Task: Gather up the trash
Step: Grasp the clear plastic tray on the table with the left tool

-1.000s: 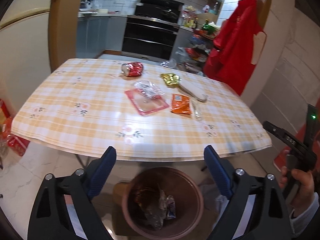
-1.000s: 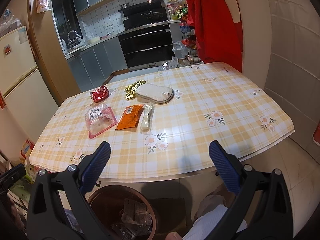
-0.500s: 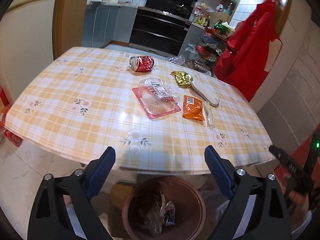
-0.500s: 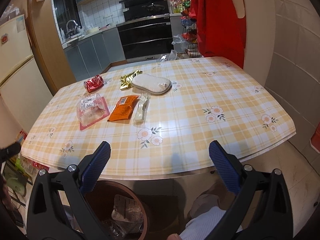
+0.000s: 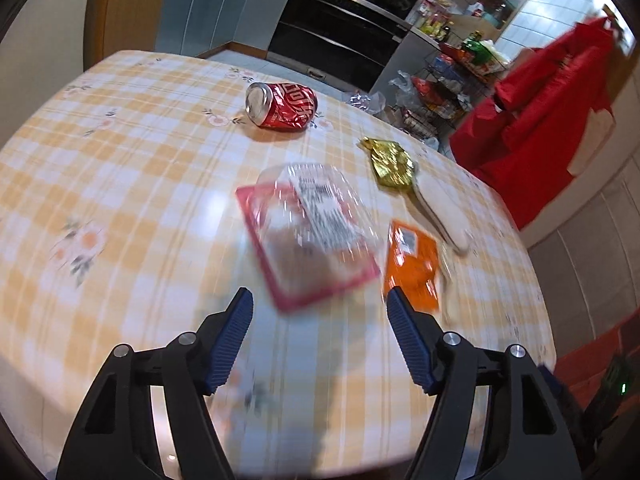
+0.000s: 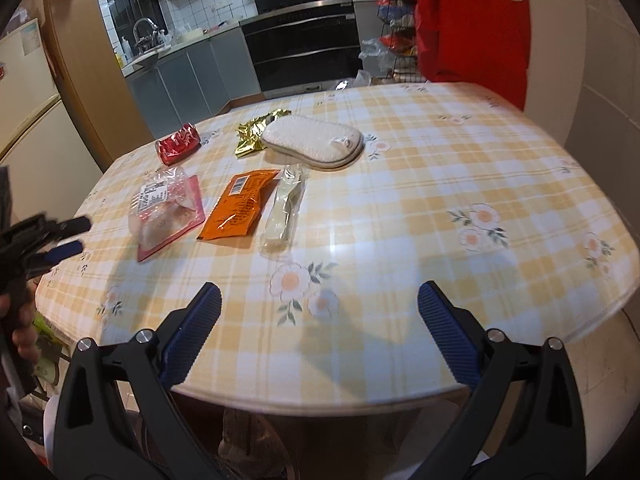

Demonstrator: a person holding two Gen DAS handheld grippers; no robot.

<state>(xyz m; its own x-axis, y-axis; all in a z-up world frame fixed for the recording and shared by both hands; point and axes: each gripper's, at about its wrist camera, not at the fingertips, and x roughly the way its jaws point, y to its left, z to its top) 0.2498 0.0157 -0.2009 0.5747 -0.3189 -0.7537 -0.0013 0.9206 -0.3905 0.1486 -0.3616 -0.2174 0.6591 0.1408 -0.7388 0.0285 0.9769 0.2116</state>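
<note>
- Hanging over the near edge of the table (image 6: 460, 184), the right gripper (image 6: 318, 308) is keeping its blue fingers (image 6: 192, 332) wide apart, and nothing is lying between them except the checked cloth with flowers.
- The left gripper (image 5: 318, 312) is standing over the table too; its jaws have just been closing a little but are apart, with nothing pressed by the pads. The near corner of the pink tray is lying just ahead of the gap.
- In the right wrist view the left gripper is showing at the left edge, held by a hand (image 6: 20, 320).
- The clear package on a pink tray (image 5: 308, 232) is lying just in front of the left gripper, blurred in that view.
- Beside the tray, to its right, the orange sachet (image 5: 412, 264) is lying flat, and just next to it a clear plastic sleeve (image 6: 284, 208) with something pale inside.
- Farther on, a white padded mitt (image 6: 314, 146) is lying, and the gold foil wrapper (image 5: 390, 164) is touching its far end.
- The crushed red can (image 5: 282, 106) is lying on its side beyond the tray, well apart from the wrapper.
- Behind the table, a black oven (image 6: 304, 44) and a red garment (image 5: 552, 116) on the wall are showing.
</note>
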